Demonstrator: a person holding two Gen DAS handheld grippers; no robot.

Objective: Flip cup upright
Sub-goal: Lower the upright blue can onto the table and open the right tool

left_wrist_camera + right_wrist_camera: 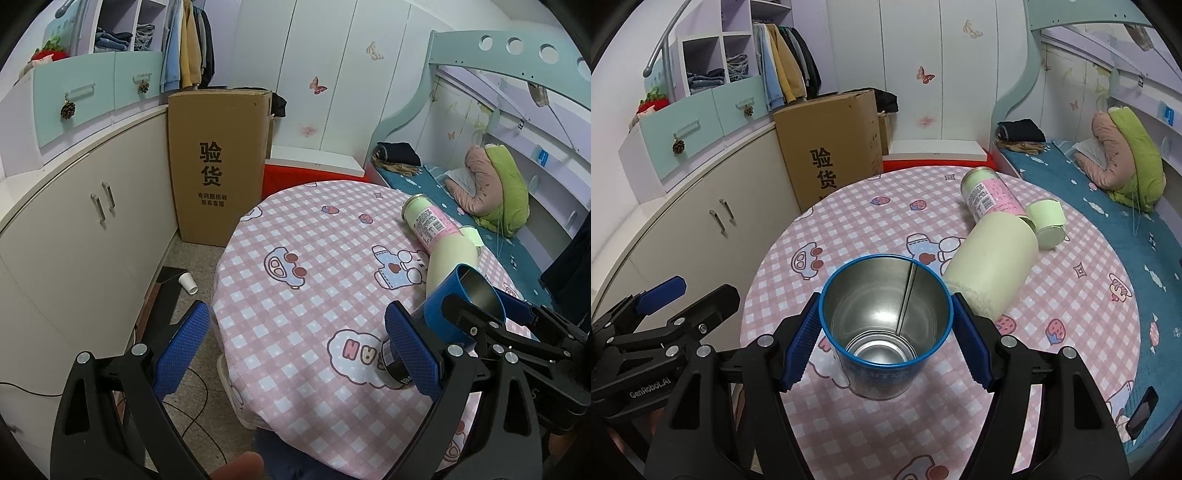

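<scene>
A blue metal cup (882, 332) with a shiny inside is held mouth up, tilted toward the camera, just over the pink checked round table (1052, 369). My right gripper (884, 347) is shut on the cup, one blue pad on each side. In the left wrist view the cup (443, 317) sits at the right, held by the right gripper's black arms. My left gripper (295, 358) is open and empty at the table's near left edge, its right pad close beside the cup's base.
A cream bottle (990, 266) lies on its side behind the cup, with a pink-labelled can (990, 195) and a pale green cap (1047, 225) beyond it. A cardboard box (218, 162), cabinets (85, 229) and a bed (1108, 192) surround the table. A paper cup (187, 283) lies on the floor.
</scene>
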